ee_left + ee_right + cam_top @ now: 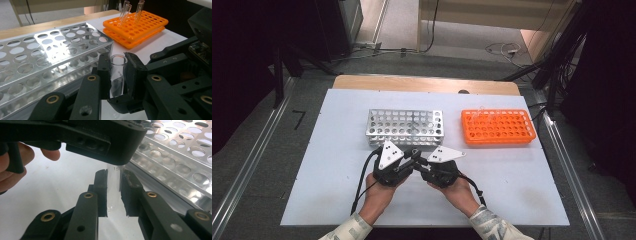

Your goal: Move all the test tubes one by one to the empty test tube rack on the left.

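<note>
A clear glass test tube [118,80] stands upright between the two grippers, just in front of the silver rack [404,127]. My left gripper [117,67] is shut on its upper part, near the open rim. In the right gripper view, my right gripper [113,190] is shut on the same test tube [114,178] lower down, under the left gripper's black body. From the high view the left gripper [414,156] and right gripper [422,163] meet tip to tip at mid-table. The tube itself is too small to make out there.
The silver rack [50,55] with many round holes lies close on the left gripper's left. An orange rack [497,126] sits at the back right, with clear tubes [125,11] standing in it. The white table [522,185] ends at a wooden strip at the back.
</note>
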Demonstrator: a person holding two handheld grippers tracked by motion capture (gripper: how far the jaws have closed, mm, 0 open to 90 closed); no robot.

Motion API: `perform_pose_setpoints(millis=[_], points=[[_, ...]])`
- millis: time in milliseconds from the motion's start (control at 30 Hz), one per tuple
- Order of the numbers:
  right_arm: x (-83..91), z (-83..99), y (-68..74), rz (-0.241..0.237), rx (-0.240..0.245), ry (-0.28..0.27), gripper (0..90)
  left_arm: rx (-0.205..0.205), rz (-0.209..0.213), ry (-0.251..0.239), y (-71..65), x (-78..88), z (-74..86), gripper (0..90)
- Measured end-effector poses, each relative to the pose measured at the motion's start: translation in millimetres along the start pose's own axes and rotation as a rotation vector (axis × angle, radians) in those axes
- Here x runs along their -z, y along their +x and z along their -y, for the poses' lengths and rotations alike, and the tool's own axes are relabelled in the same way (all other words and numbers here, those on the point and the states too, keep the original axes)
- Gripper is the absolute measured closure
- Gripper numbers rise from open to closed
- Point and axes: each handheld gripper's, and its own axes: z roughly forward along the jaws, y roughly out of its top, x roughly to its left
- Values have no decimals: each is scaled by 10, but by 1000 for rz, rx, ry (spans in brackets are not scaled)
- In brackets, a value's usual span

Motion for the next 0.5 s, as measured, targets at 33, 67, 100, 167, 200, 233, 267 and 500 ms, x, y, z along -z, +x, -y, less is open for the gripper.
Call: perform_pose_setpoints(millis=[33, 67, 100, 167, 200, 233, 267, 500], points=[[2, 0, -4, -4, -1, 1, 726, -2, 1, 1, 0, -2, -3, 749], [3, 0, -7, -5, -2, 0, 712, -2, 0, 5, -1, -5, -10, 750], [6, -1, -9, -9, -4, -1, 656, -2, 0, 5, -1, -5, -10, 750], [5, -4, -22, -36, -13, 3, 552, 1, 0, 4, 13, -4, -21, 751], [5, -4, -22, -36, -13, 3, 552, 4, -3, 2, 25, -2, -27, 751], [11, -4, -33, -41, -18, 0, 492, 4, -6, 3, 44, 5, -39, 750], [13, -5, -44, -42, -18, -2, 461, 12, -13, -1, 63, 13, -53, 751], [32, -7, -109, -21, -64, 12, 360, 60, -77, -42, 315, 111, -189, 751]])
